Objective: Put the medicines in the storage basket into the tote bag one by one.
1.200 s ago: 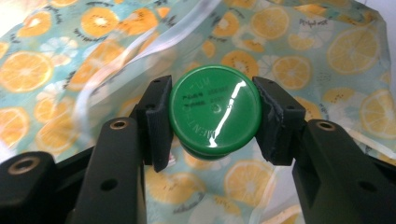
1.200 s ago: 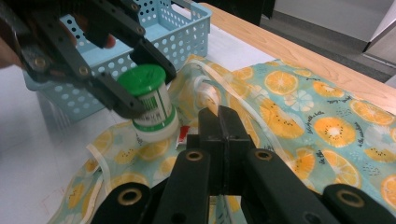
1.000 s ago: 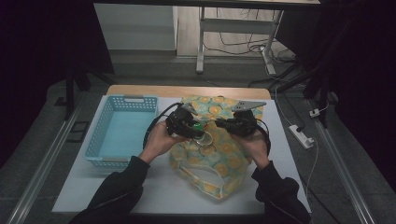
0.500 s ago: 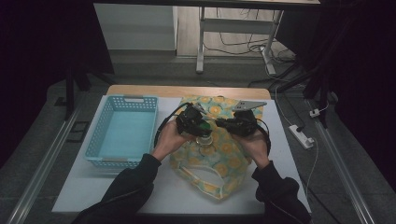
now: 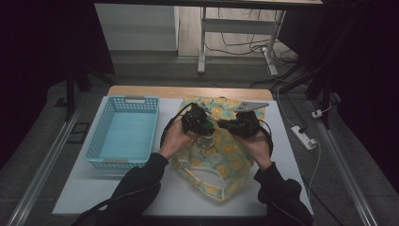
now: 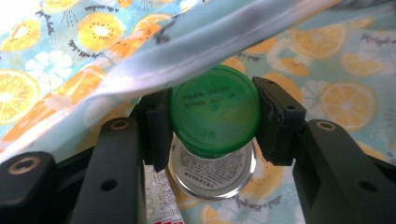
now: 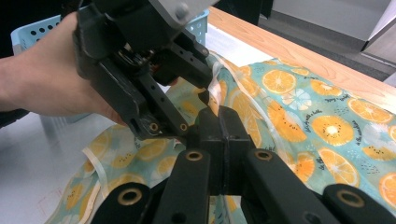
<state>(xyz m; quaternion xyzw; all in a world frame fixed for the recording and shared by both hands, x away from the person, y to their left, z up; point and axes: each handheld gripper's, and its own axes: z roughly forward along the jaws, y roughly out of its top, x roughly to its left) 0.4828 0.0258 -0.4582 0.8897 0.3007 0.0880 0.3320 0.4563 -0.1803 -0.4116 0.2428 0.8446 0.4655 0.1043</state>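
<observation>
At the near edge of a white table [image 5: 94,188], a person's two dark-sleeved forearms reach forward over a fruit-print fabric bag [image 5: 221,181], patterned with orange and kiwi slices on pale blue. The left gripper [image 6: 212,123] is clamped on the green cap [image 6: 215,114] of a small clear bottle [image 6: 212,175], its pads pressing the cap from either side, and holds the bottle just at the bag's mouth, under a lifted band of the bag's hem [image 6: 196,44]. From above, the bottle [image 5: 205,136] sits at the middle of the bag between the two hands.

The right gripper [image 7: 219,126] has its jaws fully closed, apparently pinching the bag's pale edge [image 7: 215,88] and holding it up so that the opening stays clear. The left gripper [image 7: 140,70] and the hand [image 7: 42,79] carrying it stand just beyond.

The step in hand looks like sliding the bottle into the bag. To do it well, the right gripper would need to keep the hem raised and taut, away from the cap, while the left brings the bottle in low and level beneath it, base first. The hold is on the cap alone, so a tilt or a snag on the fabric could twist the bottle loose; releasing only once it rests on the bag's lower layer seems safest.

Farther left, well apart from the bag, stands a light-blue plastic basket [image 5: 101,136]. Beyond the table's wooden far edge [image 5: 188,91] lie the floor and loose cables [image 5: 240,44].
</observation>
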